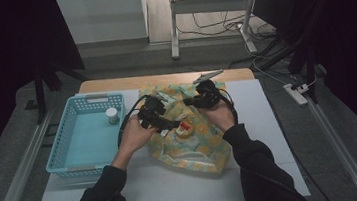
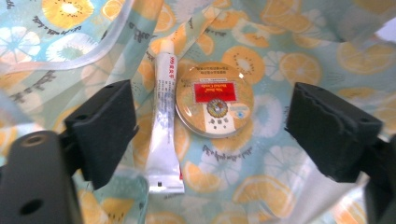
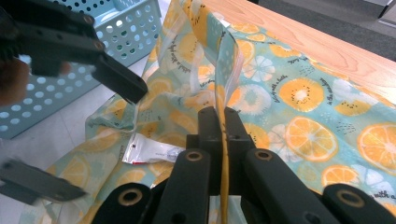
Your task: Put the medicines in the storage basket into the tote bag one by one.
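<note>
While one blue perforated basket sits left of the fruit-print bag with a single small white jar inside it, the two grippers work at the bag's mouth. One left gripper hovers over the bag with its jaws spread wide and nothing pinched; two items lie on the bag's printed fabric between them: one white tube and, just beside it, one round tin with a red label. One right gripper, at the bag's far side, is clamped tight on the bag's clear plastic edge, holding it up. From above the tin is a small blur; the tube's print is too small to read, and the bag's upright flap hides the tin in the right gripper view.
</note>
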Action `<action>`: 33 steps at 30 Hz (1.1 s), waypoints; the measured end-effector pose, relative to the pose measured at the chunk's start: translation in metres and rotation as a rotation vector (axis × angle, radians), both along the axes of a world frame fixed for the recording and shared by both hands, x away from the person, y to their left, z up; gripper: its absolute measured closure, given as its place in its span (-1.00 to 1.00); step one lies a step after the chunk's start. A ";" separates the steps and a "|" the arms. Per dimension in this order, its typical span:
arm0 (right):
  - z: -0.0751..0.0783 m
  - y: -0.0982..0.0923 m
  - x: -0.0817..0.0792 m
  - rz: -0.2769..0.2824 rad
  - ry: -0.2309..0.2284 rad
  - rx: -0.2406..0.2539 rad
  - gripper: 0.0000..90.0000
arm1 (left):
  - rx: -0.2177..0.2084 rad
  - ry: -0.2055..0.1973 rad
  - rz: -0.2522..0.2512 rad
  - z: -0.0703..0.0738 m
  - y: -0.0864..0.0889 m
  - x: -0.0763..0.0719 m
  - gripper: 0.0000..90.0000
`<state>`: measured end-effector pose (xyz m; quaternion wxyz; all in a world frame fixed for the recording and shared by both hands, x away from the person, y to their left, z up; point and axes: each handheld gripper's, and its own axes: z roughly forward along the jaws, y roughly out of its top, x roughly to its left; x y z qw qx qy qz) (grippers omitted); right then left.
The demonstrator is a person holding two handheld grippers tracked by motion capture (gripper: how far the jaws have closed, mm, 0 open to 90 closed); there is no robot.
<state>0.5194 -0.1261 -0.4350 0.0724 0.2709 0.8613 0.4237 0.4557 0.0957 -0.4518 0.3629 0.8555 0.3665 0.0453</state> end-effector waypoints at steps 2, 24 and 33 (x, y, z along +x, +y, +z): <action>0.000 0.000 0.000 0.002 -0.001 -0.001 1.00 | -0.013 0.001 0.005 0.002 0.008 -0.002 -0.86; -0.004 -0.007 0.000 -0.010 0.007 0.001 1.00 | -0.068 -0.082 0.138 0.022 0.113 -0.021 -1.00; -0.004 -0.006 -0.001 -0.010 0.006 0.000 1.00 | -0.010 -0.093 0.265 0.020 0.153 -0.020 -1.00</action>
